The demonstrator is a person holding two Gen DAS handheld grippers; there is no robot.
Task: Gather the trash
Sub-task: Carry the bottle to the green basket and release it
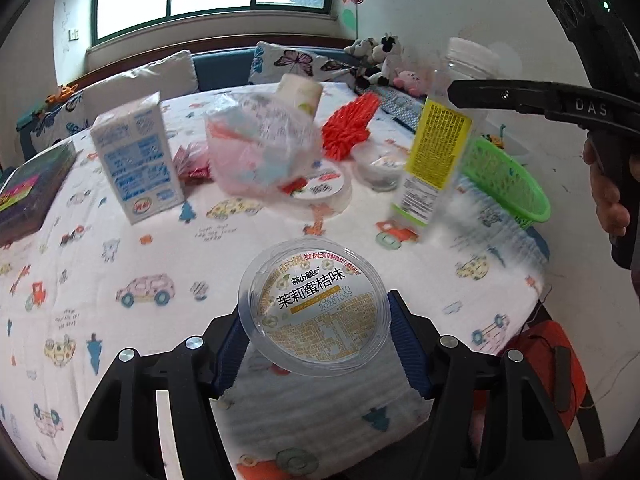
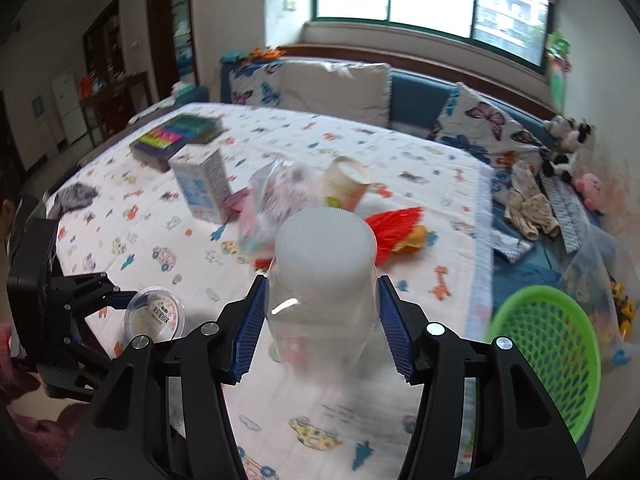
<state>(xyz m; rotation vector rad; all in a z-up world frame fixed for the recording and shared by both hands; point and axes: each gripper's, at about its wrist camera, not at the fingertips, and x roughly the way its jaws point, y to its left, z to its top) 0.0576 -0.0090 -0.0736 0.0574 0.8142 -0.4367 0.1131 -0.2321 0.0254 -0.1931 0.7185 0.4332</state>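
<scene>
My left gripper (image 1: 316, 324) is shut on a clear round plastic cup with a printed yellow lid (image 1: 314, 312), held above the table; it also shows in the right wrist view (image 2: 154, 318). My right gripper (image 2: 320, 316) is shut on a clear plastic bottle with a white cap (image 2: 324, 272); in the left wrist view the bottle (image 1: 436, 156) shows a yellow label and hangs beside the green basket (image 1: 504, 184). The basket also sits at lower right of the right wrist view (image 2: 556, 344).
On the cartoon-print tablecloth (image 1: 120, 280) stand a blue-white carton (image 1: 136, 160), a crumpled clear bag (image 1: 260, 148), a paper cup (image 1: 300, 92), a red fringed item (image 1: 348, 128), a flat round tub (image 1: 324, 188) and a dark box (image 1: 28, 192). Cushions and plush toys (image 1: 376, 60) lie behind.
</scene>
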